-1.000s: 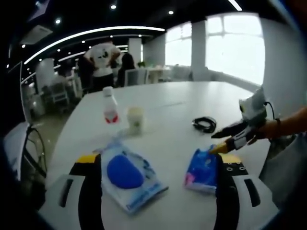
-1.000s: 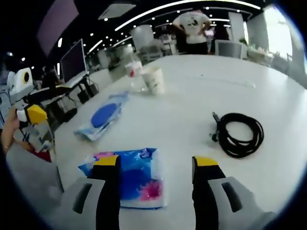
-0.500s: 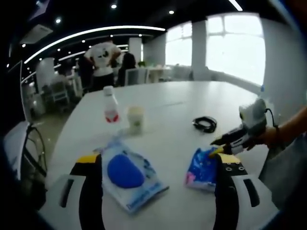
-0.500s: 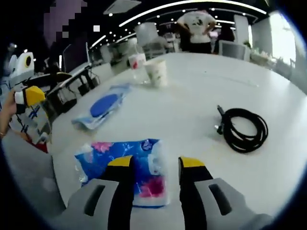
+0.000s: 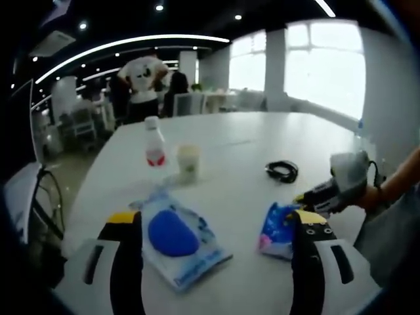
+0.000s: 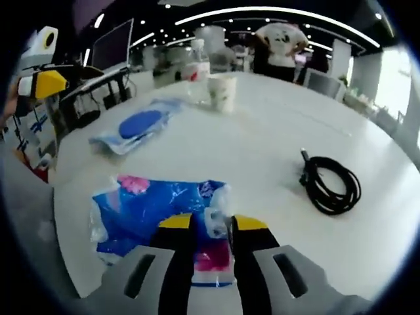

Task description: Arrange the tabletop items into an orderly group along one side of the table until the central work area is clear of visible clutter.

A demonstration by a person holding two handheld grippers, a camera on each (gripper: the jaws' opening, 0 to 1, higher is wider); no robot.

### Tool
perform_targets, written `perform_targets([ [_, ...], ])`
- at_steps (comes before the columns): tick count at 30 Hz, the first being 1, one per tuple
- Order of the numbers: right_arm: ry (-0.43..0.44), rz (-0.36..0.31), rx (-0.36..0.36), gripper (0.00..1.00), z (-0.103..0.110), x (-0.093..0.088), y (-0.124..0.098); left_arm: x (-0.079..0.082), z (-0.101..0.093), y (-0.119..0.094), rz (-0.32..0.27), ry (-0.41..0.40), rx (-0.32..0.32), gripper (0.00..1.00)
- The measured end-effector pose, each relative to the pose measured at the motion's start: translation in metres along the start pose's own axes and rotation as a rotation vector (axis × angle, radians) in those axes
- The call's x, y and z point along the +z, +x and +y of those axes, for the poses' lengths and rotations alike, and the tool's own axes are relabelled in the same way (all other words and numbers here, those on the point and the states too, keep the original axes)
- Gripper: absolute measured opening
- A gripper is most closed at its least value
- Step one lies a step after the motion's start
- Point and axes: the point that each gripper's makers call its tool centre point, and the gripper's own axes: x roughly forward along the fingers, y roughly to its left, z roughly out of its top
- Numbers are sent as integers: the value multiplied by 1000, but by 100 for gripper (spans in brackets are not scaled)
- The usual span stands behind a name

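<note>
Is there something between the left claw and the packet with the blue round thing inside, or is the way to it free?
Nothing visible blocks it. The packet with the blue disc lies flat on the white table, just ahead of the open left claw and toward its left jaw. The bottle and paper cup stand farther back, beyond the packet.

Open-plan office: desks [image 5: 79,125], monitor [image 6: 113,46]

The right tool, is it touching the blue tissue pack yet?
Touching. In the right gripper view the right tool has its two jaws closed in on the edge of the blue tissue pack, plastic bunched between them.
</note>
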Motion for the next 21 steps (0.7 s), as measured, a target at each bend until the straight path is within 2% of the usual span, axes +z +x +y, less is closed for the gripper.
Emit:
perform_targets([
  [9, 0, 31, -95, 3, -14, 0, 2, -1, 0, 0, 7, 2, 6, 90],
  [18, 83, 36, -94, 1, -18, 0, -1, -1, -2, 0, 8, 8, 1, 88],
  [21, 82, 39, -102, 1, -22, 2, -5, -1, -1, 0, 9, 10, 3, 88],
])
